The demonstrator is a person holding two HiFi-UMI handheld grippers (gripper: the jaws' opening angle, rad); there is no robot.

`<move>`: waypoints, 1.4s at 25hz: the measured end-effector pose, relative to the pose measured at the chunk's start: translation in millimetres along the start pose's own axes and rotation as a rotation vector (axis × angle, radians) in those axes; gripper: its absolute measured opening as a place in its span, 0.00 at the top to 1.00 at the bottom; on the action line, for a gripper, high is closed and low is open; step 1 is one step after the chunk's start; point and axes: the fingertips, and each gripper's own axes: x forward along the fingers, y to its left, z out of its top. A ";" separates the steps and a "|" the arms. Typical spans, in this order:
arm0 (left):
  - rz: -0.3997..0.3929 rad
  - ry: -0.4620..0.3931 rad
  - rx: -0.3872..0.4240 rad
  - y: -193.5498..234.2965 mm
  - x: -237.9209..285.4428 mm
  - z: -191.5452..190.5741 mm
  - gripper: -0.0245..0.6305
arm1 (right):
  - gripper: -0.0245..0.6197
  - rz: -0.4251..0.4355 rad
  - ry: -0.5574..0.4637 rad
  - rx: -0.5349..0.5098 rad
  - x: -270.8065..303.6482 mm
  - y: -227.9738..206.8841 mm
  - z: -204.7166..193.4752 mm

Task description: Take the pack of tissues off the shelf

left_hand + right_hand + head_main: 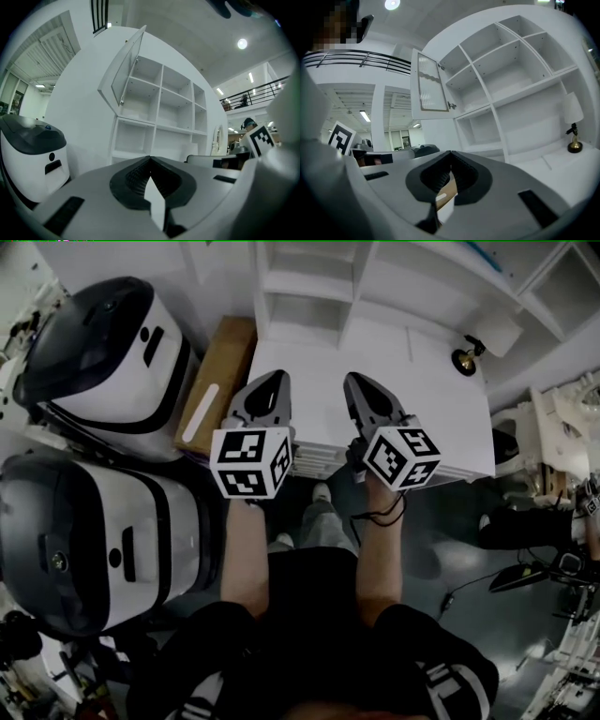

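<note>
The left hand-held gripper (pixel 150 159) and right hand-held gripper (pixel 450 153) both have jaws pressed together on nothing, short of the white shelf (pixel 525 91); its visible compartments look bare, with no pack of tissues in sight; best to locate it, then open 1 hand-held gripper before reaching in.

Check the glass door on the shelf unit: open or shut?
Open. The ribbed glass door stands swung out to the side of the shelf unit, leaving its upper compartment exposed.
</note>
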 end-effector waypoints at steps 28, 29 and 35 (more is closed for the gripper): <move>0.126 -0.148 0.059 2.7 143.8 81.5 0.95 | 0.93 0.177 -0.125 -0.147 111.7 -96.0 119.5; 0.132 -0.148 0.060 3.6 146.9 82.3 0.95 | 0.93 0.185 -0.133 -0.155 114.7 -96.7 124.3; 0.189 -0.169 0.046 10.5 156.7 87.3 0.95 | 0.93 0.211 -0.159 -0.273 141.9 -98.6 153.9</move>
